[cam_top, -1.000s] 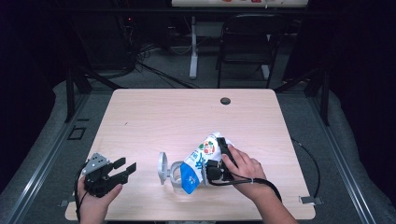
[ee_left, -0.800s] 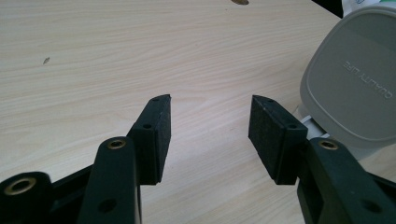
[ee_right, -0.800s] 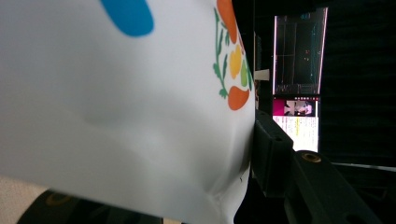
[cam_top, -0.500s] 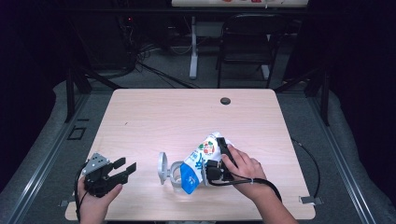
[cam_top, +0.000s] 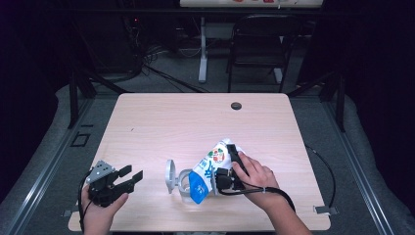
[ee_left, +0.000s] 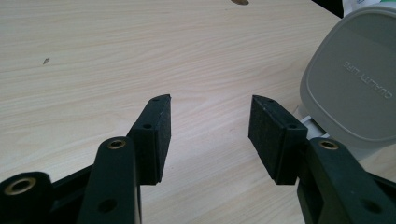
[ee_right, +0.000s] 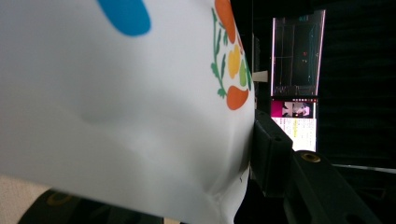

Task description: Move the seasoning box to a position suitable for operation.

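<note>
Right hand-held gripper [cam_top: 230, 169] pinches the white pouch [cam_top: 209, 169] tilted over the open-lidded container [cam_top: 183, 183] at lower centre — pouring seemingly underway, unfinished — left hand-held gripper [cam_top: 128, 177] agape, empty.

Pouch [cam_top: 211, 166] was white with blue patches and orange-green vegetable print toward its 1 o'clock end. Container lid [ee_left: 355, 88] was grey. Gripper jaws were black. Table [cam_top: 186, 122] was light woodgrain.
</note>
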